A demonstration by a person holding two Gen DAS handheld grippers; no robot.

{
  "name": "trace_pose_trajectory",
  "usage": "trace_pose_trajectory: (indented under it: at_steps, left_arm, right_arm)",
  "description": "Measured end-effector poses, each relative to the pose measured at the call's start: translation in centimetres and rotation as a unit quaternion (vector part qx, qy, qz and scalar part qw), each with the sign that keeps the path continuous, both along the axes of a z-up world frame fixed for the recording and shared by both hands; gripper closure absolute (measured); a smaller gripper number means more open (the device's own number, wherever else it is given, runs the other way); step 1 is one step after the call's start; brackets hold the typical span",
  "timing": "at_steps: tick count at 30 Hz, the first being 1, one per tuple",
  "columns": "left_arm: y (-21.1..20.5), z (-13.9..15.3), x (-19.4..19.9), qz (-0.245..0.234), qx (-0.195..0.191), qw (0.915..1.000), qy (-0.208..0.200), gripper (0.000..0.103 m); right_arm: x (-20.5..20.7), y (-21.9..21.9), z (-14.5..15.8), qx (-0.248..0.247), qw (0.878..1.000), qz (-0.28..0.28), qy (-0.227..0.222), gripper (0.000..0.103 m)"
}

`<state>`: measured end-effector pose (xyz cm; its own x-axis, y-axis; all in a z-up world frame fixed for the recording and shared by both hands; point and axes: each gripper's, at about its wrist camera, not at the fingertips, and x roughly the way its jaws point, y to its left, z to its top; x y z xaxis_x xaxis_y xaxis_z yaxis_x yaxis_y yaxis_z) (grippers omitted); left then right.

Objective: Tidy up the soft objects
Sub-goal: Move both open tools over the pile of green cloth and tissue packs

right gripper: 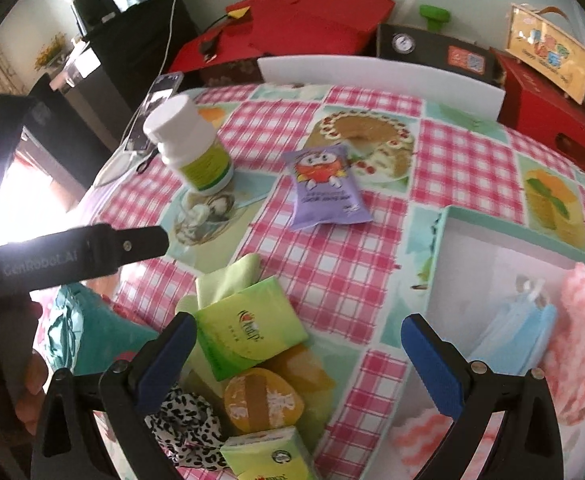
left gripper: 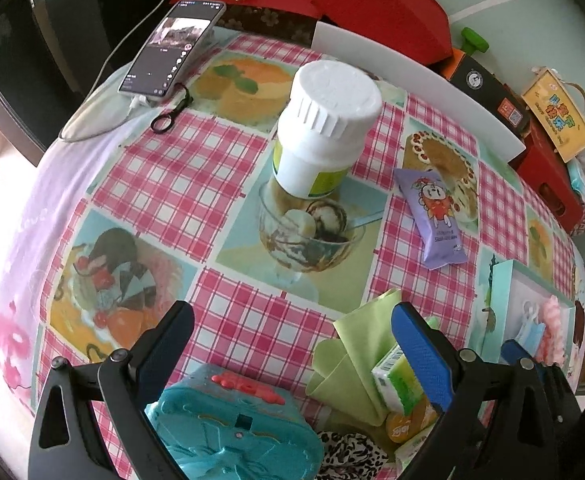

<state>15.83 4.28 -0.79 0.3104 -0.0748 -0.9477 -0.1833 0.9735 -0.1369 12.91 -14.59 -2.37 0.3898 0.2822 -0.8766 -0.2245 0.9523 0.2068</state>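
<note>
hovering with its jaws spread and nothing between them, the right gripper [right gripper: 296,356] hangs over the near pile, where a green tissue pack [right gripper: 248,330] lies partly on a green cloth [right gripper: 228,276] beside a leopard-print scrunchie [right gripper: 186,420]; my guess is the tissue pack goes next, best pinched across its short sides and lifted straight. the left gripper [left gripper: 292,332], also spread and empty, hangs above a teal pouch [left gripper: 232,428], and the open box [right gripper: 492,248] to the right already holds a blue mask [right gripper: 512,332] and pink fluffy cloth [right gripper: 584,320]. farther off, the purple snack packet [right gripper: 326,190] and white bottle [right gripper: 190,148] sit apart on the checked tablecloth [right gripper: 332,272].
</note>
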Motion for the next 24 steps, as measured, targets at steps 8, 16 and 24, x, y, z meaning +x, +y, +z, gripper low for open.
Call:
trace_pose_trajectory:
  at_steps: [8,16,24]
  left_arm:
    - [-0.2,-1.1,0.1,-0.006,0.000,0.9998,0.016,0.004]
    - [-0.5,-1.4,0.2,-0.013,0.012,0.9995,0.025,0.004]
    - [-0.8,-1.6,0.5,-0.015,0.014,0.9994,0.026,0.004]
  right_arm:
    - [0.1,1.2,-1.6,-0.002,1.000,0.019,0.019,0.000]
    - [0.3,1.6,-3.0,0.001,0.999,0.026,0.037,0.000]
    - [0.1,2.3,-3.7,0.000,0.998,0.042,0.041,0.000]
